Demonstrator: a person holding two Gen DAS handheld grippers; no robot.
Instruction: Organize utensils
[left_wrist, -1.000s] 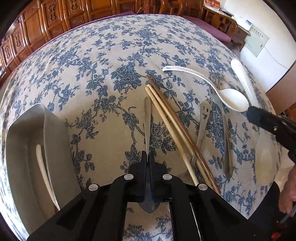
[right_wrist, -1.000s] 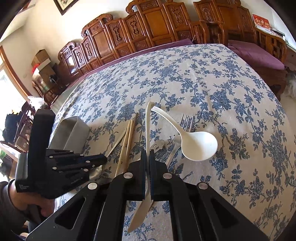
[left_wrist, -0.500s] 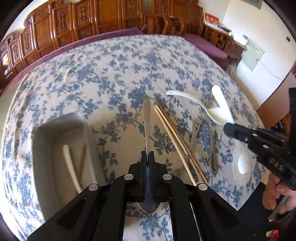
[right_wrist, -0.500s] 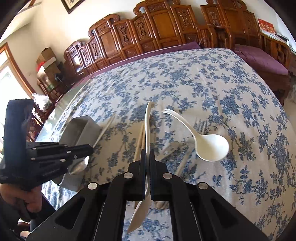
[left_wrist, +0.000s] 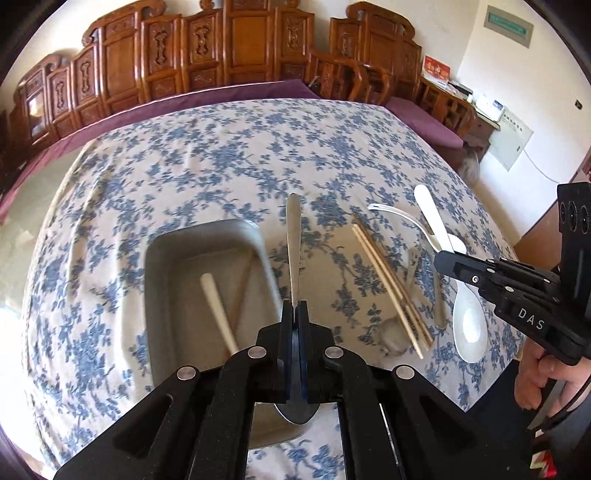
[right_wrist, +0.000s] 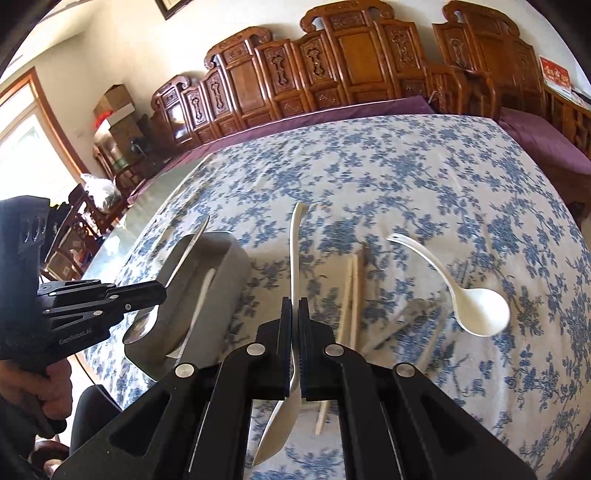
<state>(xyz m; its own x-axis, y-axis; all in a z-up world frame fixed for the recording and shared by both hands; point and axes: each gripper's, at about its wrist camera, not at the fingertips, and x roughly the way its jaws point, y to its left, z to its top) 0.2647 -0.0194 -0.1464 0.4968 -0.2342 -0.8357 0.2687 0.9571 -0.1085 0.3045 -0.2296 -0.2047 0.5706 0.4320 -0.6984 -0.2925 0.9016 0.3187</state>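
Note:
My left gripper (left_wrist: 294, 306) is shut on a metal spoon (left_wrist: 293, 236), held in the air over the right edge of the grey tray (left_wrist: 159, 266); it also shows in the right wrist view (right_wrist: 162, 291). The tray holds a white utensil (left_wrist: 218, 310) and a wooden chopstick (left_wrist: 242, 291). My right gripper (right_wrist: 294, 306) is shut on a white plastic spoon (right_wrist: 295, 243), held above the table right of the tray (right_wrist: 221, 273). Chopsticks (left_wrist: 391, 288), a white ladle spoon (right_wrist: 476, 310), a fork and other metal cutlery (left_wrist: 437, 302) lie on the cloth.
The table has a blue-flowered cloth (left_wrist: 229, 155) with a purple edge at the back. Carved wooden chairs (left_wrist: 221, 55) line the far side. The near table edge is close below both grippers.
My left gripper has lifted the metal spoon and carried it left, to over the tray. My right gripper has risen with the white spoon and moved towards the tray.

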